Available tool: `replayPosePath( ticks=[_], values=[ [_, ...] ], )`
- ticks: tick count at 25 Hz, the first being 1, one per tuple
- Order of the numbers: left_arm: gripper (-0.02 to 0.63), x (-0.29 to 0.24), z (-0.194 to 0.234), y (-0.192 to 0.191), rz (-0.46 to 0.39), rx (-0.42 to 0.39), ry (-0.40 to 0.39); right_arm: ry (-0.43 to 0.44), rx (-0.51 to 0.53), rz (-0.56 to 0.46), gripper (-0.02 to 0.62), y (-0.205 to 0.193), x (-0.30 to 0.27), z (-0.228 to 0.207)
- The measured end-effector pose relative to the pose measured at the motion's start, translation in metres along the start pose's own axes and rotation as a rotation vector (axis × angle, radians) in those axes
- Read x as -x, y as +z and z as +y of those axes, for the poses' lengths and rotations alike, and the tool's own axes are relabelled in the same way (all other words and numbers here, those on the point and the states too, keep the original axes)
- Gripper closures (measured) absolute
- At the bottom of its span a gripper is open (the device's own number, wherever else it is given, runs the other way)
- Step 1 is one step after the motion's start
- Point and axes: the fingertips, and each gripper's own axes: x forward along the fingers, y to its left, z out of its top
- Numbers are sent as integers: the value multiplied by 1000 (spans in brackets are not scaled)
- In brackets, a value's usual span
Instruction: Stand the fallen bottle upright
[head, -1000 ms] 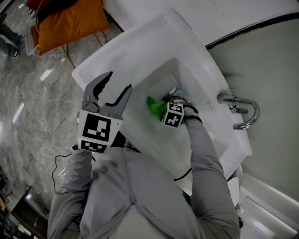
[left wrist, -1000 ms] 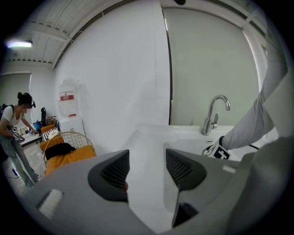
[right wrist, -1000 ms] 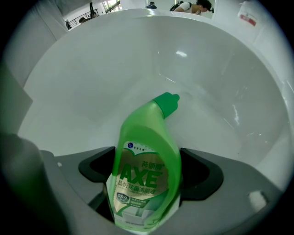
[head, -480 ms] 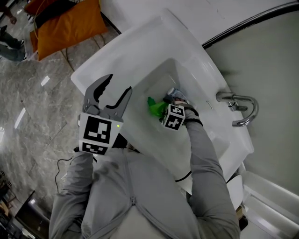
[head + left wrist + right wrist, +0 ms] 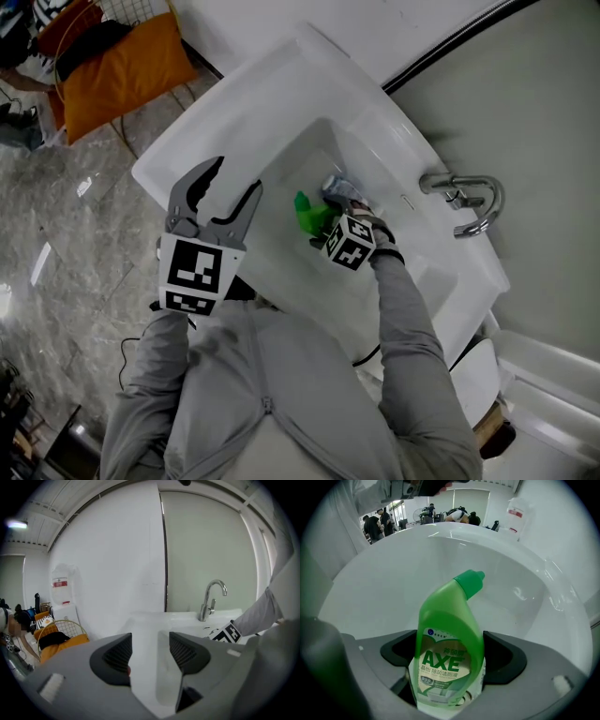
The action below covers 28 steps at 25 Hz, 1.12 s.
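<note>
Right hand-held gripper [image 5: 452,654] pinching green plastic bent-neck bottle [image 5: 450,616] inside white ceramic sink basin [image 5: 379,583], cap toward 1 o'clock. Risk imo: curved slick basin, base slides, topples on release. Left hand-held gripper [image 5: 150,651] spread, empty.

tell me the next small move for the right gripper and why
Probably rotate the right gripper so the green plastic bottle stands base-down on the white sink basin. The jaws are shut on its lower body, and in the head view it looks tilted over, not upright.
</note>
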Motion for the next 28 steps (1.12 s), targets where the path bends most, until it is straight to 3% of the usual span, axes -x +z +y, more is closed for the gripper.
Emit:
replayPosePath(
  ticks=[5, 18, 28],
  values=[
    [337, -1, -11, 10, -9, -17, -31, -60, -75, -52, 166, 0, 18, 3],
    [337, -18, -76, 39, -56, -118, -220, -317, -456, -243, 166, -34, 78, 7],
    [336, -25, -128, 56, -81, -192, -348, -455, -678, -291, 167, -78, 109, 28]
  ],
)
